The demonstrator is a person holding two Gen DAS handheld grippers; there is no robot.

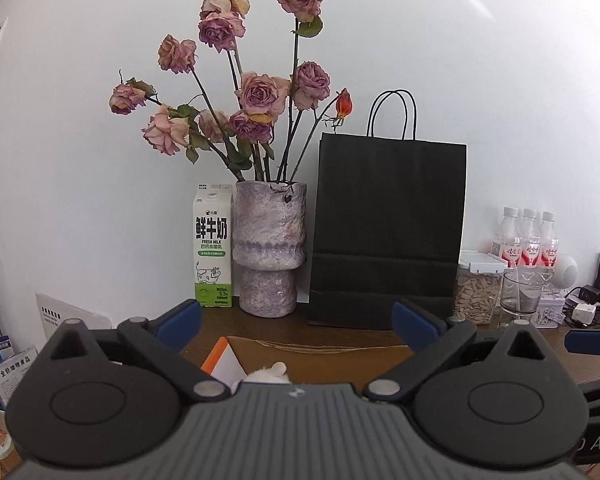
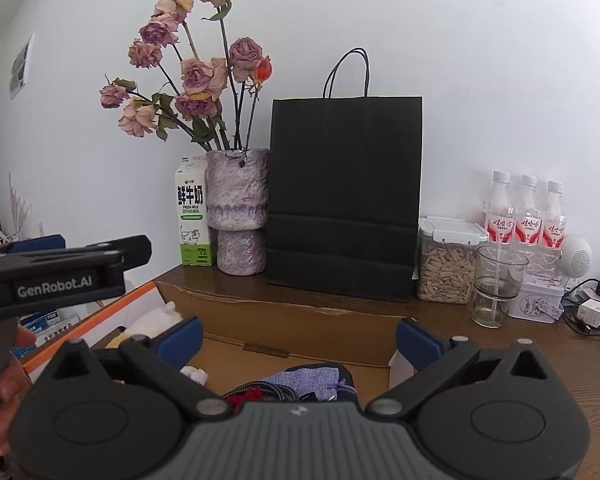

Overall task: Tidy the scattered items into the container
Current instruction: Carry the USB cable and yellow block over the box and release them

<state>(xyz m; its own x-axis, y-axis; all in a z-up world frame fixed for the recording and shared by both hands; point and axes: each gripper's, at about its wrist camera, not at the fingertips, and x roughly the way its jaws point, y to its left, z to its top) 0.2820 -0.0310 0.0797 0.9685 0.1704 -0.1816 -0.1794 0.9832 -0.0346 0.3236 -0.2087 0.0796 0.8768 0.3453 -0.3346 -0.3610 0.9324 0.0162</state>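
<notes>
**Both grippers spread wide over the cardboard box**

Right wrist view: the right gripper (image 2: 298,340) has its two blue-padded fingers (image 2: 182,338) spread wide with nothing between them, over an open cardboard box (image 2: 300,320) at the desk's (image 2: 460,320) front edge. Inside lie one lilac fabric pouch (image 2: 304,382), something red (image 2: 244,396), and one white plush item (image 2: 168,312) by the orange-edged flap (image 2: 100,312). The left gripper (image 1: 296,326) stands just to the left, a hand (image 2: 4,384) on its grip; its fingers are likewise wide apart and empty.

Along the wall stand one milk carton (image 2: 192,216), one vase (image 2: 240,216) of dried roses (image 2: 198,76), one black paper bag (image 2: 344,196), one jar of seeds (image 2: 446,268), one glass (image 2: 498,284), three water bottles (image 2: 526,216), one tin (image 2: 538,302) and one white speaker (image 2: 578,256). Chargers and cables (image 2: 592,312) crowd the right end. Bare desk remains between box and bag.
</notes>
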